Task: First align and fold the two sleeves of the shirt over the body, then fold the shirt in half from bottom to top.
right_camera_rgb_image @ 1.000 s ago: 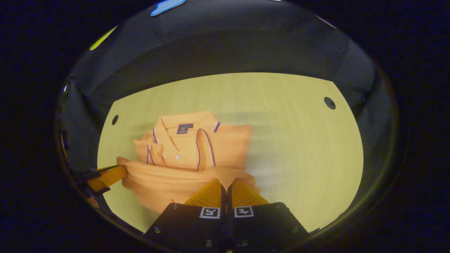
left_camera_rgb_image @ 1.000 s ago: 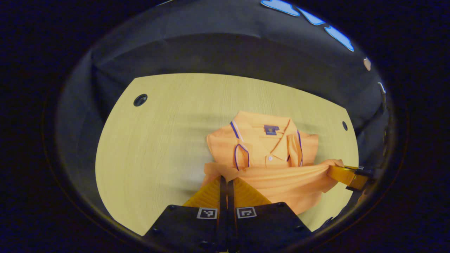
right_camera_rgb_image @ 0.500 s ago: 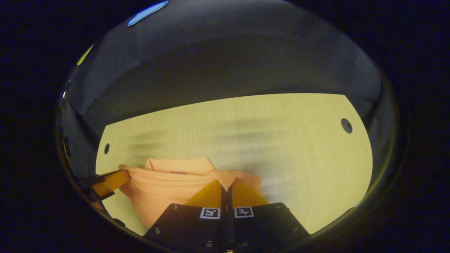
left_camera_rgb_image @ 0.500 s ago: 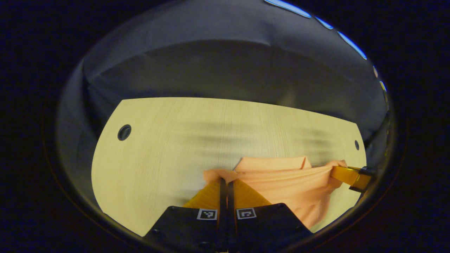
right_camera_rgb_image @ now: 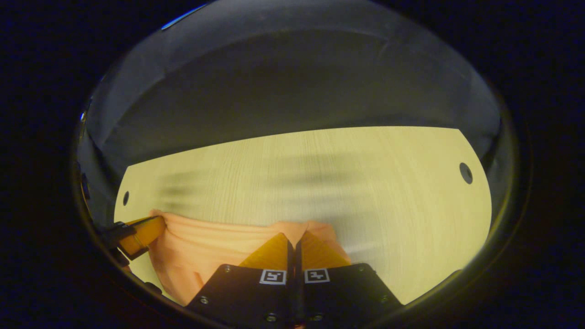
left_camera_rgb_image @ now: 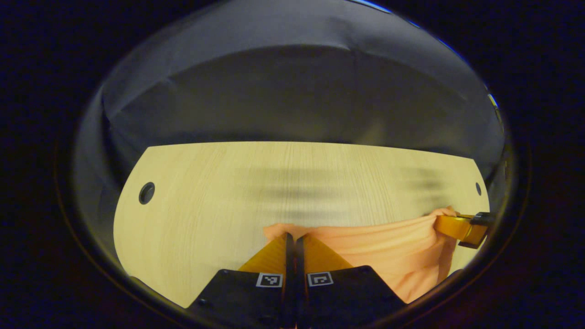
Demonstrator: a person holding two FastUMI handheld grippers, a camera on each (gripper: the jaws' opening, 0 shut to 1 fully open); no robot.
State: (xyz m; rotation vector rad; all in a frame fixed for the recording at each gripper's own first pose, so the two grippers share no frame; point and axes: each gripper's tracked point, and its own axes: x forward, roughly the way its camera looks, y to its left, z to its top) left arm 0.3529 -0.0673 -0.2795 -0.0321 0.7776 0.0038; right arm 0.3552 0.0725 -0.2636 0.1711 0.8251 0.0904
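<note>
Both grippers point forward, low over the tabletop (left_camera_rgb_image: pixel 205 192). The left gripper (left_camera_rgb_image: pixel 292 237) pinches one corner of the shirt (left_camera_rgb_image: pixel 388 242) at the bottom middle of its view. The right gripper (right_camera_rgb_image: pixel 292 237) pinches the other corner. The shirt hangs stretched between them.

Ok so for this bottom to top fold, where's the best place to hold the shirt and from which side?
At the two corners of its hem, one per gripper, coming in from the near edge of the table. That is how the shirt is held here: the left gripper and the right gripper each pinch an end of the hem, so it hangs stretched between them and should lay down evenly.
</note>
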